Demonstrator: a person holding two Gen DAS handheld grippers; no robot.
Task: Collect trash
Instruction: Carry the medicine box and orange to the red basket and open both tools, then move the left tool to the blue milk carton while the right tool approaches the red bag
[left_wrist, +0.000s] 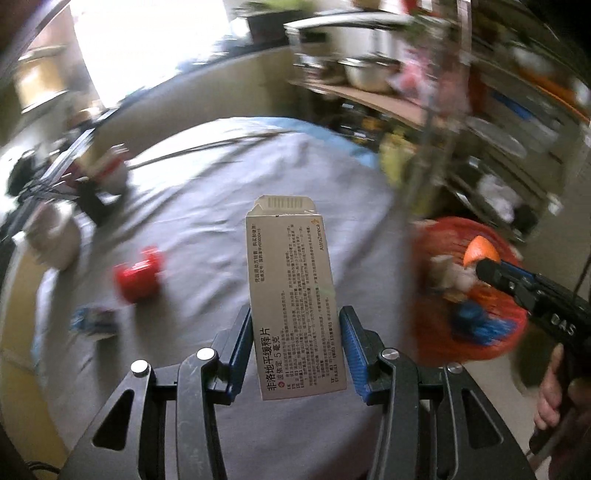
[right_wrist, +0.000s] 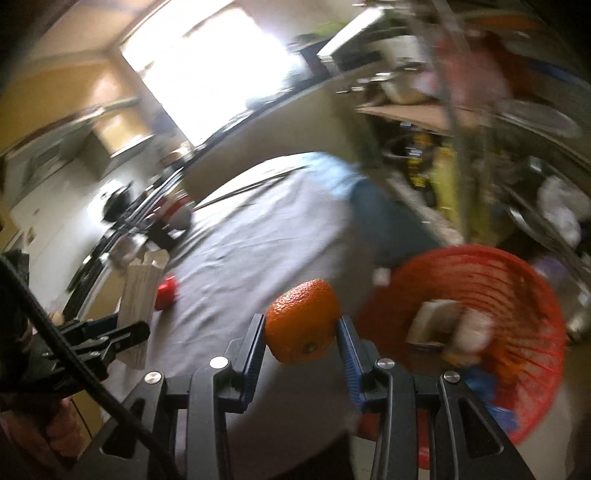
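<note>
My left gripper (left_wrist: 293, 328) is shut on a beige medicine carton (left_wrist: 291, 291) with printed text, held upright above the grey-clothed table (left_wrist: 207, 206). My right gripper (right_wrist: 301, 325) is shut on a piece of orange peel (right_wrist: 301, 325), near the table's right edge. In the left wrist view the right gripper (left_wrist: 484, 266) carries the peel (left_wrist: 480, 251) over the red basket (left_wrist: 495, 332). The red basket (right_wrist: 498, 295) holds a small box, crumpled paper and something blue. The left gripper (right_wrist: 122, 332) with the carton (right_wrist: 138, 295) shows at the left of the right wrist view.
A red can-like object (left_wrist: 138, 275) and a blue wrapper (left_wrist: 90, 321) lie on the cloth, with a crumpled bag (left_wrist: 55, 236) and dark clutter at its left end. Cluttered metal shelves (left_wrist: 480, 110) stand behind the basket. A hand (left_wrist: 554, 391) grips the right tool.
</note>
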